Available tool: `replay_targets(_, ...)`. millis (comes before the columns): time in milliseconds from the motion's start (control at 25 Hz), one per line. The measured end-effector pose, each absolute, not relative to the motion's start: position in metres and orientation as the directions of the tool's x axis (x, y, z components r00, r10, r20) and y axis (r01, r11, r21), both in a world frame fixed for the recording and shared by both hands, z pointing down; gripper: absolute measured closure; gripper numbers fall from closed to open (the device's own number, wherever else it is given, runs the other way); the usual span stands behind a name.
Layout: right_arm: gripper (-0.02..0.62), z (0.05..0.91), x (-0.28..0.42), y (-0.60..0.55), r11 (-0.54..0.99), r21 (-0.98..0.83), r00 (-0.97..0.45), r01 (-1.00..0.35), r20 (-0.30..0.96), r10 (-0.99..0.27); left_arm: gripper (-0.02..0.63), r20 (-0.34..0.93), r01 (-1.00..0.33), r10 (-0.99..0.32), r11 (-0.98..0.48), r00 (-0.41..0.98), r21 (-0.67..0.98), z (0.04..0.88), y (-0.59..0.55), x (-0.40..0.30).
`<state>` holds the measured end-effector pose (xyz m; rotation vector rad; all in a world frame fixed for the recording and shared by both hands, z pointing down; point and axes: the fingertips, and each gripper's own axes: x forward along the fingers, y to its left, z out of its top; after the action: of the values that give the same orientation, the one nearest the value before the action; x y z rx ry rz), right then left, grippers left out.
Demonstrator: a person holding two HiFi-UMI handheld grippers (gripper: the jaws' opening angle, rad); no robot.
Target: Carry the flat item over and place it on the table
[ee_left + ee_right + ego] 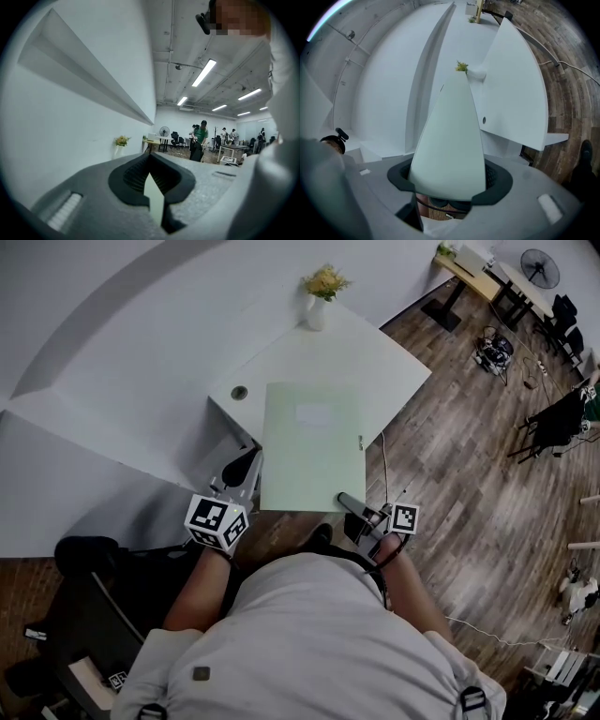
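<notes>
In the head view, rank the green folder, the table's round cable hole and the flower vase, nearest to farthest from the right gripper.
1. Green folder: held by the right gripper at its near corner.
2. Cable hole: near left corner of the table.
3. Flower vase: the table's far corner.

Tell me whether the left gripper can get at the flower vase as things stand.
Probably not. The left gripper is shut on the green folder's near edge, sharing the load with the right gripper, and the vase stands at the table's far corner, beyond the folder.
</notes>
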<state>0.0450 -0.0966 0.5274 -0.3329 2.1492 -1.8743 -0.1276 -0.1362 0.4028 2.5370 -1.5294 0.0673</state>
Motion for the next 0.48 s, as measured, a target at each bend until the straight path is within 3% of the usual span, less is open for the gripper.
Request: replay_targets(480, 0.296, 0.520, 0.104, -0.164, 0.160, -0.987, -0.940, 0.015, -0.068, -0.333, 0.606, 0.105, -0.887, -0.882, -0.452, 0.460, 0.093, 0.395, -0.202, -0.062)
